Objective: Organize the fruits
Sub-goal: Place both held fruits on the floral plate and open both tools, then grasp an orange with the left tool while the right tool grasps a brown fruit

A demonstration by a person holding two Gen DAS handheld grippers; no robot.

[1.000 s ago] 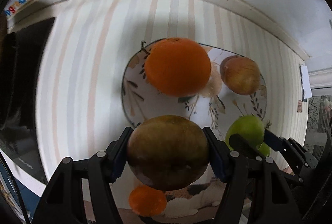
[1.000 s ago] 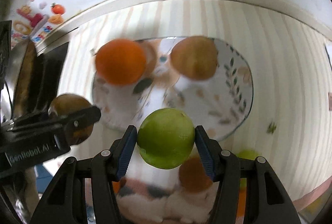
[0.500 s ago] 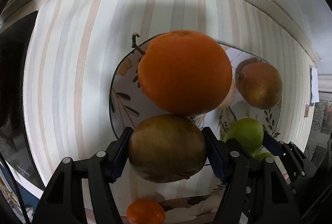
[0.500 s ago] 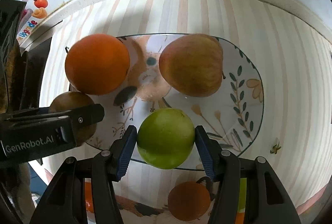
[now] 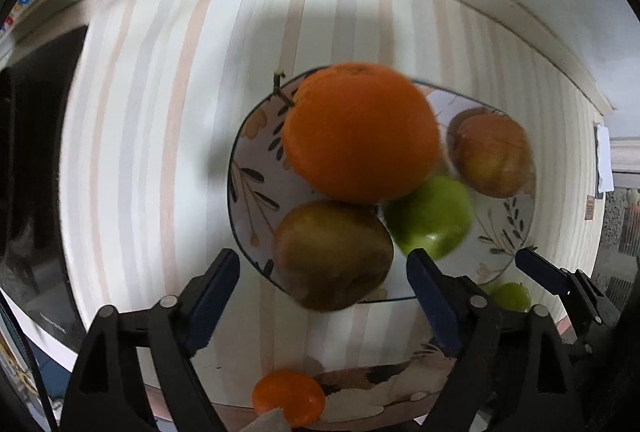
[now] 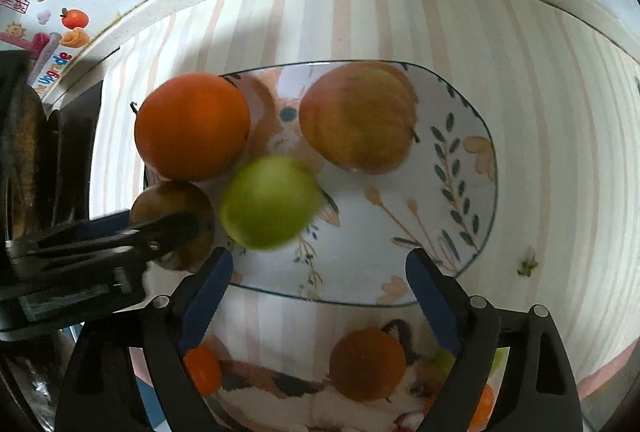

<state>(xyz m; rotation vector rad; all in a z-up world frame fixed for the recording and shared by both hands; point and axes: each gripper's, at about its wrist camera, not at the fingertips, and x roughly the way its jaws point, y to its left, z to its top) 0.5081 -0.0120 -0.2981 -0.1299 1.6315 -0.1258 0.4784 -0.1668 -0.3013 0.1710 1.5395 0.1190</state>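
Your left gripper (image 5: pixel 322 268) has its jaws spreading apart, pads clear of the brown pear (image 5: pixel 333 255) that sits between them at the near left edge of the plate (image 5: pixel 256 176). Your right gripper (image 6: pixel 319 270) is likewise opening, with nothing between its pads; the green apple (image 6: pixel 269 202) lies blurred on the plate ahead of it, just beside the orange (image 6: pixel 193 126). From the right wrist view, your left gripper covers much of the pear, so you cannot see how it rests. The red-yellow apple (image 6: pixel 358 118) sits toward the plate's far side, apart from the green one. On the striped desk (image 6: pixel 540 112), smaller orange and green fruits (image 6: pixel 366 364) near the bottom edge are partly cut off behind the gripper bodies and hard to identify.
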